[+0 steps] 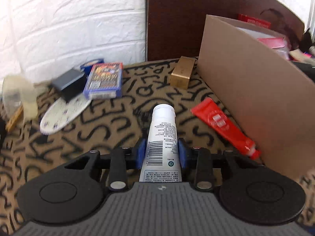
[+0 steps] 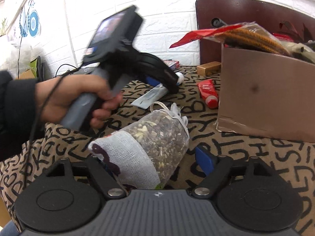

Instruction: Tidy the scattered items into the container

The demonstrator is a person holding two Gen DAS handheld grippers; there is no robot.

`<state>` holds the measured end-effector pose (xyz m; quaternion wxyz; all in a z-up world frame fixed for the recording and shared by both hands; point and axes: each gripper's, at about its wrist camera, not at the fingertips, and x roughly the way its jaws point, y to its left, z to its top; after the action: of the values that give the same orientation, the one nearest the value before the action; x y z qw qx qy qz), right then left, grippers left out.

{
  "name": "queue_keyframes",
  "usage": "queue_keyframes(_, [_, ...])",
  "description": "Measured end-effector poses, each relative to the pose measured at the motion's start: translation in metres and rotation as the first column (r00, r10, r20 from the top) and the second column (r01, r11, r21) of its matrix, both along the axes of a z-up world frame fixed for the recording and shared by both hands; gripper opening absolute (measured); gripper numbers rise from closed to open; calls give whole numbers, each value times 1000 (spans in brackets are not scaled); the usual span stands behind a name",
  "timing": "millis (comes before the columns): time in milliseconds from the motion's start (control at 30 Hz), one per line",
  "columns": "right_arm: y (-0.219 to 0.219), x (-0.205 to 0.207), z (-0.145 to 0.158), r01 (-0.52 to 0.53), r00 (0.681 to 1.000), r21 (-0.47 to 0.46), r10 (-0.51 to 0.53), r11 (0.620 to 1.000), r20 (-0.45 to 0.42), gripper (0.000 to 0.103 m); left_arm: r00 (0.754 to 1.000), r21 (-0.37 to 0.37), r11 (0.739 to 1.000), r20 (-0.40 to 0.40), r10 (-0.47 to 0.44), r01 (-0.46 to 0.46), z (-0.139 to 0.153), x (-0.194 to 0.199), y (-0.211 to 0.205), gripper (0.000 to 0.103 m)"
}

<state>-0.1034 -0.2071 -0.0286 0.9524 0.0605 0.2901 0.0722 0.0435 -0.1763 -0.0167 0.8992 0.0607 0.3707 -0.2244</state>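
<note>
My left gripper (image 1: 161,153) is shut on a white tube (image 1: 163,125), its blue pads pressing both sides near the barcode, cap pointing away. The right wrist view shows the same gripper (image 2: 171,82) held by a hand (image 2: 78,98), over the white tube (image 2: 149,96) on the lettered cloth. My right gripper (image 2: 155,163) stands open around a mesh pouch of dried bits (image 2: 155,137). Its right finger (image 2: 204,161) is apart from the pouch and the left finger is hidden behind it. The cardboard box (image 1: 256,98) (image 2: 265,98) stands at the right, full of items.
A red tube (image 1: 222,125) (image 2: 208,92) lies against the box wall. A gold box (image 1: 182,72) (image 2: 208,67) sits behind it. At the left are a blue card box (image 1: 104,80), a dark grey case (image 1: 69,82), a white patterned oval (image 1: 65,114) and a clear cup (image 1: 19,96).
</note>
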Motion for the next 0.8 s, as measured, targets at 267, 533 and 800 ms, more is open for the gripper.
queue_keyframes(267, [8,1,9,23,999,-2,-23,1000,33,98,998,7,998,0,-65,65,-8,-28,9,35])
queue_keyframes(533, [4,3,-1,-8,1000,-6,8,1000,8,61,998,-18,997,5,-70,70,-11,-55,18,35])
queue_keyframes(800, [0,-4,13,-21,999,12,20,1000,47,57,998,-71,996,31,-56,58,0,-72,31,35])
